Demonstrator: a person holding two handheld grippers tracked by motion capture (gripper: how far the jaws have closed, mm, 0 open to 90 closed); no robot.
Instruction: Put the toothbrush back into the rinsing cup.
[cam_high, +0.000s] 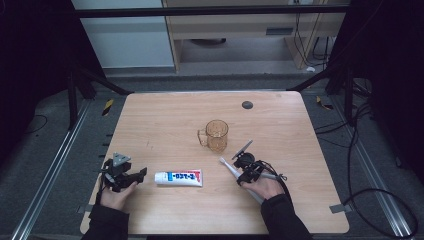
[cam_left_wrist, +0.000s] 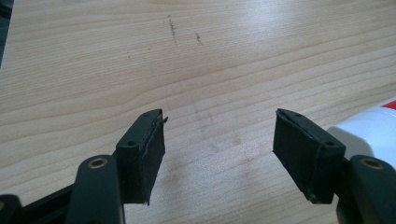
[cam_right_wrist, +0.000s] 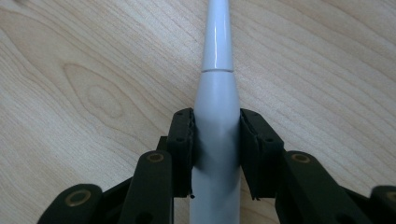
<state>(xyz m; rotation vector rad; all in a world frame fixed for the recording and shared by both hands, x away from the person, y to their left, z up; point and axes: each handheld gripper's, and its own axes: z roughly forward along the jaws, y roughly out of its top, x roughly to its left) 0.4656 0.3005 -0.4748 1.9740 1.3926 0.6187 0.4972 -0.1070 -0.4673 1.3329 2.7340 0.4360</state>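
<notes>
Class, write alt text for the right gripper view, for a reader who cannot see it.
Two black jaws of the right gripper clamp the grey handle of an electric toothbrush, one pad pressed to each side. The toothbrush narrows to a glossy neck running up out of the top of the picture. Beneath it lies a pale wood-grain table.

My table (cam_high: 165, 125) is evenly lit from above, its surroundings dark, with soft shadows and slightly grainy close views.
</notes>
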